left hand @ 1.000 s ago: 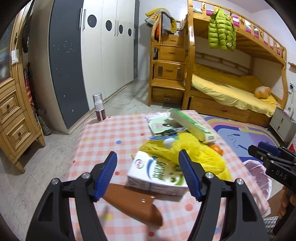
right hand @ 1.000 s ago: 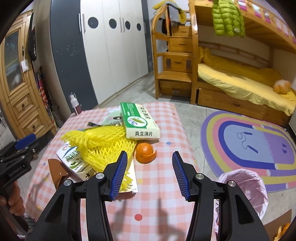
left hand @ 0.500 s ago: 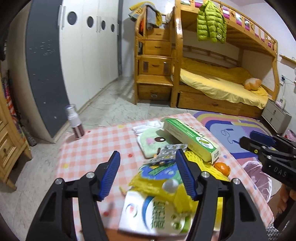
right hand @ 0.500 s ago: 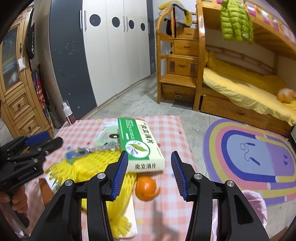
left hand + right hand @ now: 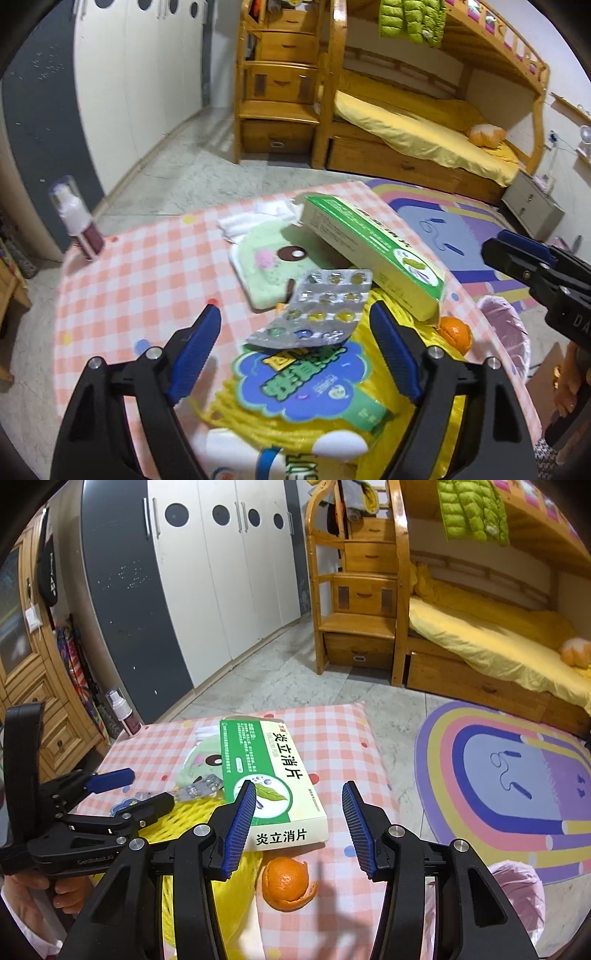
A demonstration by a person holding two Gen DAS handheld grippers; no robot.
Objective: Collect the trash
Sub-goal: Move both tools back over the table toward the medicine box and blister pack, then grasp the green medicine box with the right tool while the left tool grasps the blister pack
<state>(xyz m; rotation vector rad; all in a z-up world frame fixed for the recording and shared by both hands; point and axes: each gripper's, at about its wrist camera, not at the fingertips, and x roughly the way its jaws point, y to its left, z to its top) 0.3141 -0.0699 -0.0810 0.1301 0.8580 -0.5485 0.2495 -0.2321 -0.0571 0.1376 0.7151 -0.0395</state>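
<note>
Left gripper point(image 5: 295, 343) tilts downward, its jaws opening and empty; right gripper point(image 5: 299, 821) hangs half-open, gripping nothing.

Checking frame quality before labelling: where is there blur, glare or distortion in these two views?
Left wrist view: the spray bottle and floor smear with motion blur, and the silver blister pack glints. Right wrist view: sharp, with fisheye bending of the white wardrobe and dark corners.

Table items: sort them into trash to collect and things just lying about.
Trash to collect:
blister pack
medicine box
orange peel
yellow foam net
blue-green wrapper
Goes into: pink-lined bin

Lying about:
spray bottle
green plush pad
</note>
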